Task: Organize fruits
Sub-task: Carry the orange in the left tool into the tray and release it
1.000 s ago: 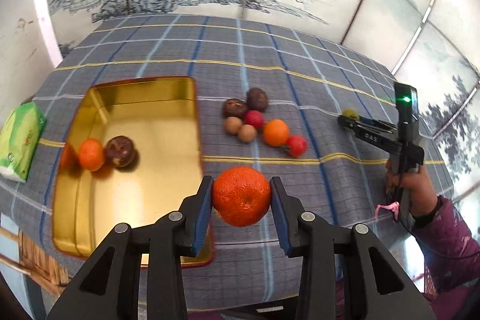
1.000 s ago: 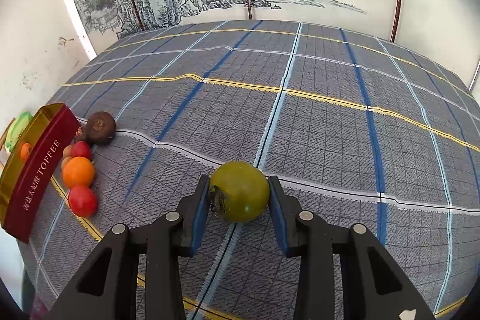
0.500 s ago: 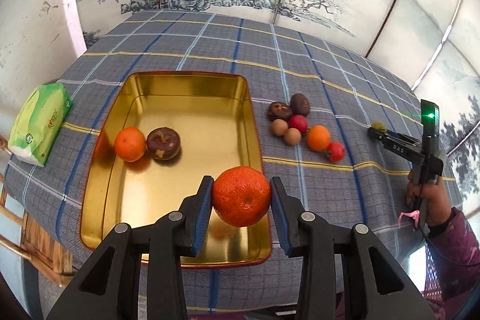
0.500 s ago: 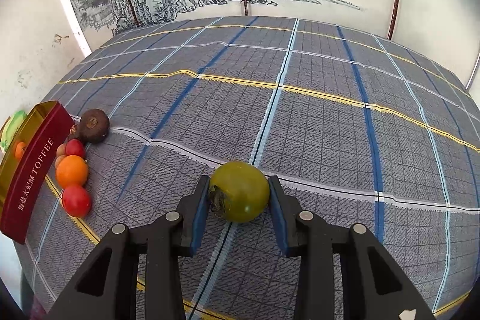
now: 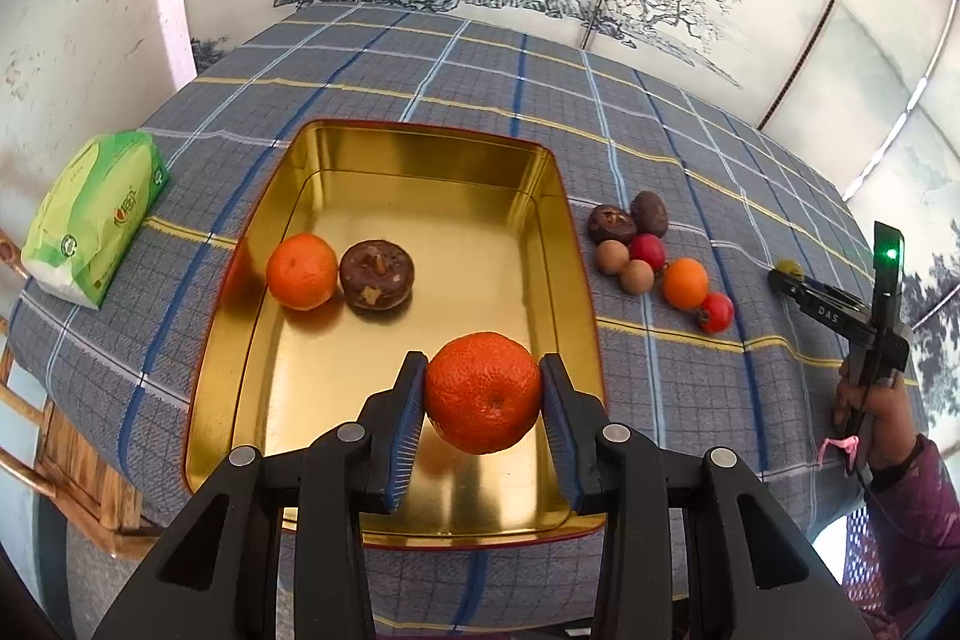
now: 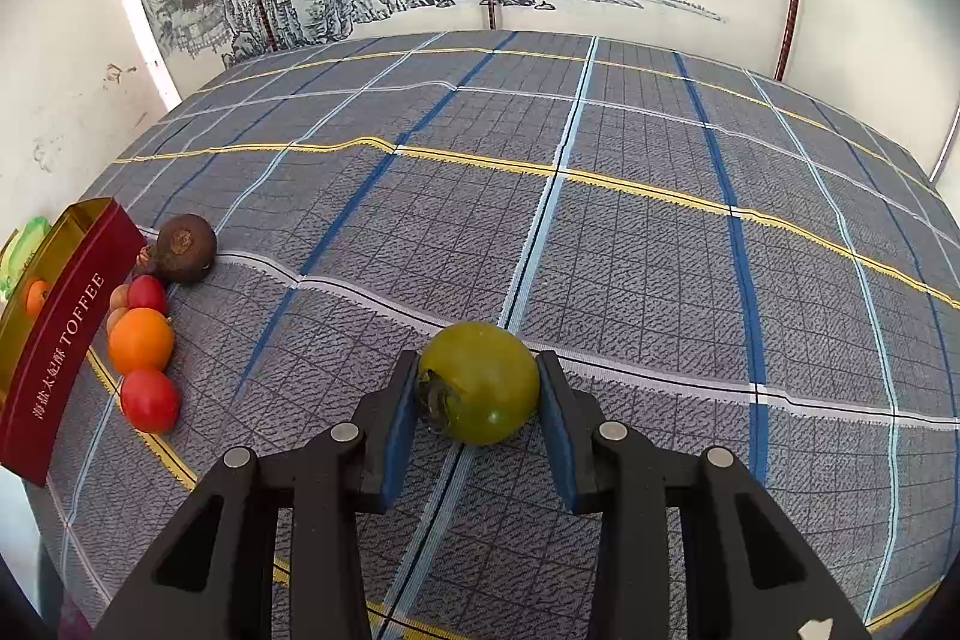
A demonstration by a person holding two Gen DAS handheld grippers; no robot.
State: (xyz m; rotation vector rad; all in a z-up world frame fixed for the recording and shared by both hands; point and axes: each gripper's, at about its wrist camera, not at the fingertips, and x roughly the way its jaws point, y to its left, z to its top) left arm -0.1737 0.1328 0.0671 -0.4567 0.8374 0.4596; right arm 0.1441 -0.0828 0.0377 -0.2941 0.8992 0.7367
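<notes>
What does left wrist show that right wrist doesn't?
Left wrist only: the tangerine in the left gripper, the tin's gold inside with a dark brown fruit, the green tissue pack.
Right wrist only: the tin's red TOFFEE side, the green fruit's stem end.
Both: the loose fruit cluster beside the tin, the plaid tablecloth.

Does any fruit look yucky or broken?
Yes: the dark brown round fruit in the gold metal tin, beside the small orange, has a cracked, patchy top where paler flesh shows. Nothing is spilled.
</notes>
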